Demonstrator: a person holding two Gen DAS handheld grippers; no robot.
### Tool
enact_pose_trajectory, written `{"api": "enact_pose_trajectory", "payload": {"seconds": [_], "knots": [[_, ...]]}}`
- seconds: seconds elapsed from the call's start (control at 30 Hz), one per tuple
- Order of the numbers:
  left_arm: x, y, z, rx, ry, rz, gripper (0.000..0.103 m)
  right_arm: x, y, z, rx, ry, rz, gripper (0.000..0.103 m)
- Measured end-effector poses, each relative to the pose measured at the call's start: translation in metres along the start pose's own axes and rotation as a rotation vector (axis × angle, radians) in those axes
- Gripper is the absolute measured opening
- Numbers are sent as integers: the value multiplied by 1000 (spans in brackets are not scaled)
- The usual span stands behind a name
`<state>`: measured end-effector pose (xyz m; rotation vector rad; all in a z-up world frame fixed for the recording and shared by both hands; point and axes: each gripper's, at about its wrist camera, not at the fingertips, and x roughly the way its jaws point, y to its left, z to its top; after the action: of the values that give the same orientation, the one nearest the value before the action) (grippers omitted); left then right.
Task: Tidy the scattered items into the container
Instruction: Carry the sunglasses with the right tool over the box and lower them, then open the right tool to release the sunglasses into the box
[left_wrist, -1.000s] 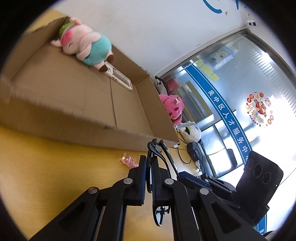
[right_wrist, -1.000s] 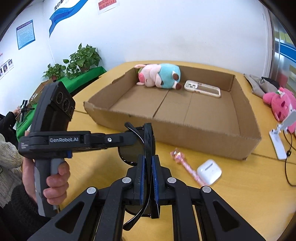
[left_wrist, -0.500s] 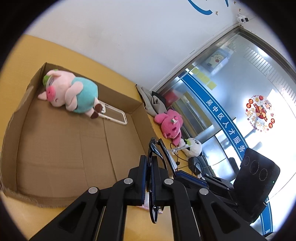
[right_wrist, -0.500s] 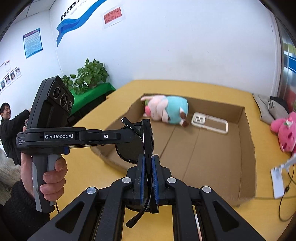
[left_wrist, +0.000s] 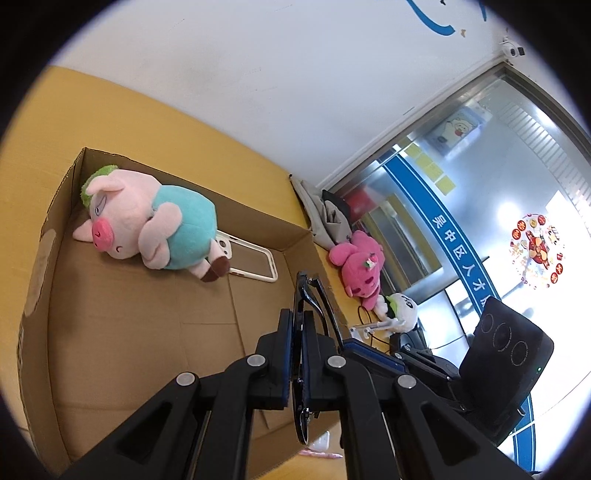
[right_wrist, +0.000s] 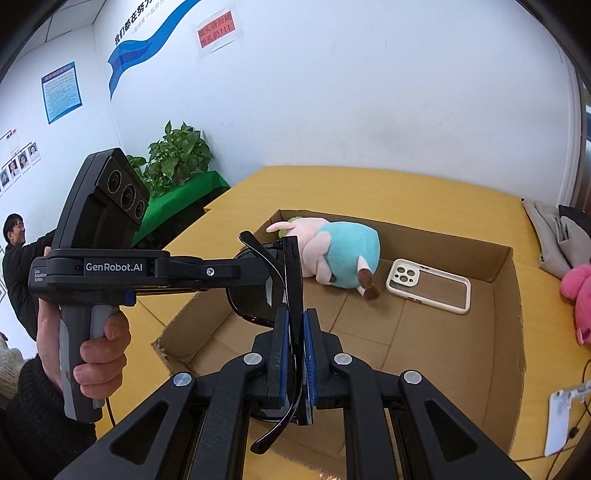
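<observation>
Both grippers hold one pair of black sunglasses (right_wrist: 258, 291) above the open cardboard box (right_wrist: 517, 295). My right gripper (right_wrist: 294, 325) is shut on the folded frame, and the left gripper comes in from the left in that view and grips the other end. In the left wrist view my left gripper (left_wrist: 298, 328) is shut on the sunglasses (left_wrist: 308, 295), over the box (left_wrist: 40, 258). A pink and teal plush pig (left_wrist: 147, 229) (right_wrist: 332, 258) and a white phone case (left_wrist: 251, 258) (right_wrist: 428, 288) lie in the box.
A pink plush toy (left_wrist: 360, 266) (right_wrist: 580, 295), a white plush toy (left_wrist: 399, 310) and grey cloth (left_wrist: 321, 210) lie on the yellow table (right_wrist: 406, 192) right of the box. A white device with a cable (right_wrist: 561, 421) lies near the box's right corner. A person stands far left.
Both grippers have carried the sunglasses up from the table in front of the box and forward over its front wall. The box's inside now lies below them.
</observation>
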<state>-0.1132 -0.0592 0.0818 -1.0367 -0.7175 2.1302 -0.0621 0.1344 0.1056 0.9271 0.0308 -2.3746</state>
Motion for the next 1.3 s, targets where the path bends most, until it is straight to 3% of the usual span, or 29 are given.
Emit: {"api": "enact_pose_trajectory", "payload": {"seconds": [0.33,0.67,1.03,1.3], "knots": [[27,50,17,-84,68,99,3,71,-23,7,52,102,68,9],[47,110,12,-264,150,182,4,154,-35,-2,135,285,122,9],[73,121,15,-238,230,345,3,194,-41,-12,212,411,127,11],[74,120,16,-210,215,427,4,207,-38,-15,240,455,158,15]]}}
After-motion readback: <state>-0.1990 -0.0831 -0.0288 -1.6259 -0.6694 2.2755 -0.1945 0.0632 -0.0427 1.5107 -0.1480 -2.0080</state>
